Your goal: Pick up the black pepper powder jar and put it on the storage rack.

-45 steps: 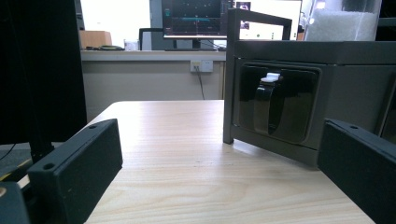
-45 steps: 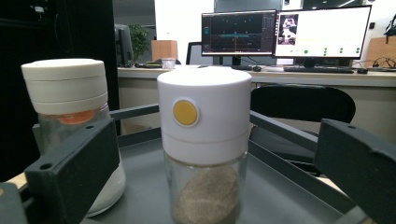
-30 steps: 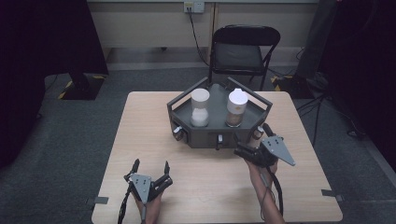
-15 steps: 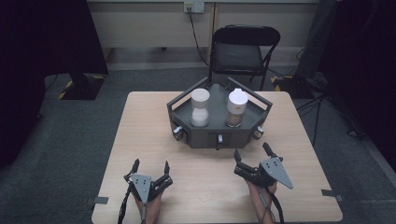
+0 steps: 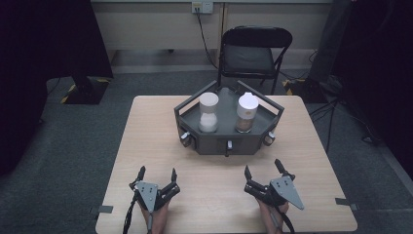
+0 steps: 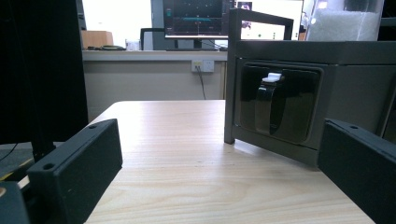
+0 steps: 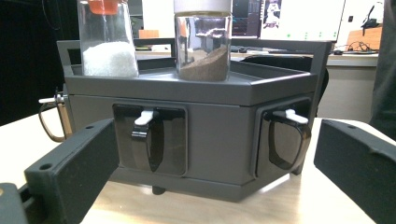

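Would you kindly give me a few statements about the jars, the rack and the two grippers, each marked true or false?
1. Two jars stand on the grey rack. True.
2. The left jar holds brown powder. False: it holds white granules; the right jar holds the brown powder.
3. Both grippers are open. True: the left gripper and the right gripper both have their jaws apart.
4. The right gripper grips a rack handle. False: it is short of the rack, holding nothing.
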Available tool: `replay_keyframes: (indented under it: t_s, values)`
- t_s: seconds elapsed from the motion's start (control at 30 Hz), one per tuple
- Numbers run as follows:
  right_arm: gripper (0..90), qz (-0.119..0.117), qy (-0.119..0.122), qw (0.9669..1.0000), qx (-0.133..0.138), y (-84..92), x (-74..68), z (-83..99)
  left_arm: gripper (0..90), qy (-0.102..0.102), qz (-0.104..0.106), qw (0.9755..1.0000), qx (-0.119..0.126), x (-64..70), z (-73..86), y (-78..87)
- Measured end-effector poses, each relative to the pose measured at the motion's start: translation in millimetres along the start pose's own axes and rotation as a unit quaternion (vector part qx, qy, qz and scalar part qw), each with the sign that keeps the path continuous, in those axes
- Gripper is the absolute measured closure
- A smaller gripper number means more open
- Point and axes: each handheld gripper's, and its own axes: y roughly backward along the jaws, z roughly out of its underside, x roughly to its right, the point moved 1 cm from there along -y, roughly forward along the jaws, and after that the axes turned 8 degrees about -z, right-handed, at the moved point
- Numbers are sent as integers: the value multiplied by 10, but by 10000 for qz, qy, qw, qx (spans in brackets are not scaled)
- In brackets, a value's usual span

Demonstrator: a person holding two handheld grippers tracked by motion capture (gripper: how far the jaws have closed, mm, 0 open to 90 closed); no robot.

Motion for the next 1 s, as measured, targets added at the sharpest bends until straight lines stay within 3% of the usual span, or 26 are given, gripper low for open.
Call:
replay_keyframes:
  t_s: [0.4, 1.0]
  values:
    - [0, 117, -72, 9999, -24, 165, -21, 217, 1, -1, -2, 10000, 0, 1, 0, 0]
    - [0, 300, -22, 9995, 17, 176, -37, 387, 1, 0, -4, 10000, 2, 1, 1, 1]
